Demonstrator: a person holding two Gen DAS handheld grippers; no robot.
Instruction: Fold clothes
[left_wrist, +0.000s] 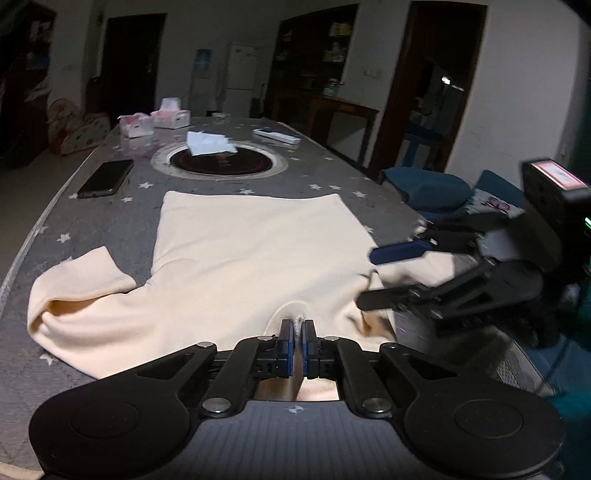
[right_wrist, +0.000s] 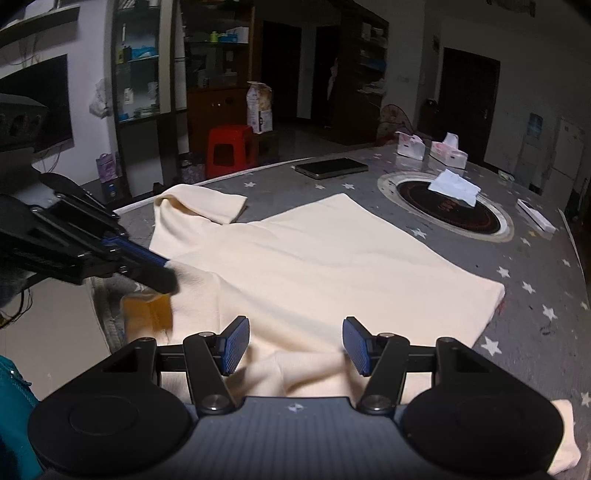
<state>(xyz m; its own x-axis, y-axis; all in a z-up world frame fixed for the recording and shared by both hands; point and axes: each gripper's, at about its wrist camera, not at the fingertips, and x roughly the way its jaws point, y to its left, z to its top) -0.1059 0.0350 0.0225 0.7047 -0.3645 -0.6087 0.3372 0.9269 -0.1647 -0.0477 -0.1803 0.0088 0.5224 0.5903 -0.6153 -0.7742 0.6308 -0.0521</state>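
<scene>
left gripper (left_wrist: 297, 326) has its jaws pinched tight on a little fold at the near edge of the cream top (left_wrist: 251, 251), looks like the neckline. right gripper (right_wrist: 296, 343) hangs about half open over the near right side of the same top (right_wrist: 325, 258), cloth bunched under it but its pads aren't pressing anything. the top lies flat on the star table (left_wrist: 110, 221), stretching away from both claws, hem at the far end. my guess: the right needs its own pinch next.

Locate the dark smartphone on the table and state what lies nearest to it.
In the left wrist view the smartphone lies flat on the star-patterned tablecloth, far left, between the round inset cooktop and the cream top.
</scene>
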